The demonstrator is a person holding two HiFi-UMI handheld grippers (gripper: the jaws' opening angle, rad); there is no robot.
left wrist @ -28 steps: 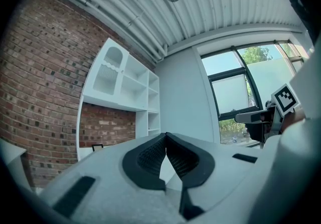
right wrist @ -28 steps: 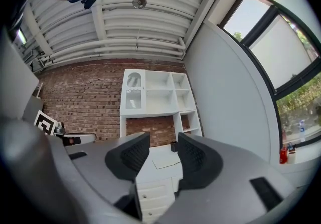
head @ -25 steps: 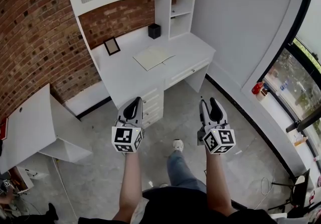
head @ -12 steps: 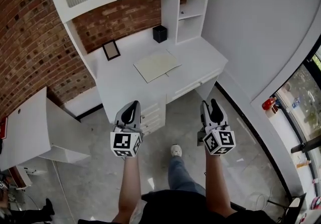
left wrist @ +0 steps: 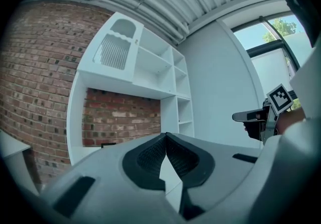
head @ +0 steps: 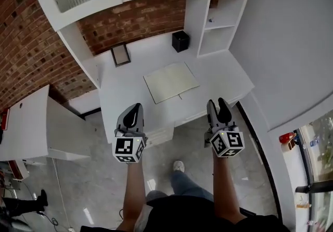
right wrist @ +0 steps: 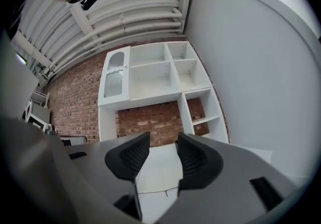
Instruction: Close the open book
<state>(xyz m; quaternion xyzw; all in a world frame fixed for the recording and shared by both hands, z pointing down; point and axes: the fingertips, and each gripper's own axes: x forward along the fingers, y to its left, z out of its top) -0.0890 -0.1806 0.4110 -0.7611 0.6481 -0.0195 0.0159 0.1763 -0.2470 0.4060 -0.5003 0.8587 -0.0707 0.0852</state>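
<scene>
Book: the pale, thin open book (head: 170, 82) lay flat with its pages up on the white counter (head: 223, 77), just above the centre of the head view.
Left hand-held gripper: the left hand-held gripper (head: 136, 108) (left wrist: 166, 138) was at lower left of the head view, over the counter's front edge; its jaws met at the tips, with nothing between them.
Right hand-held gripper: the right hand-held gripper (head: 218, 104) (right wrist: 163, 141) was at lower right, by the counter's front right corner; its jaws stood apart and held nothing.
Gap to the book: both were well short of the book and touched nothing.
Other things on the counter: a small black cube-shaped holder (head: 180, 41) stood at the back by the white shelf unit (head: 221, 15); a dark-framed picture (head: 121, 54) leaned against the red brick wall (head: 138, 17), to the upper left of the book.
Change from earlier: the counter and the book sat lower and larger in the head view than a second before, closer to both grippers, which kept their places in the frame; the left jaws were shut and the right jaws open then too.
</scene>
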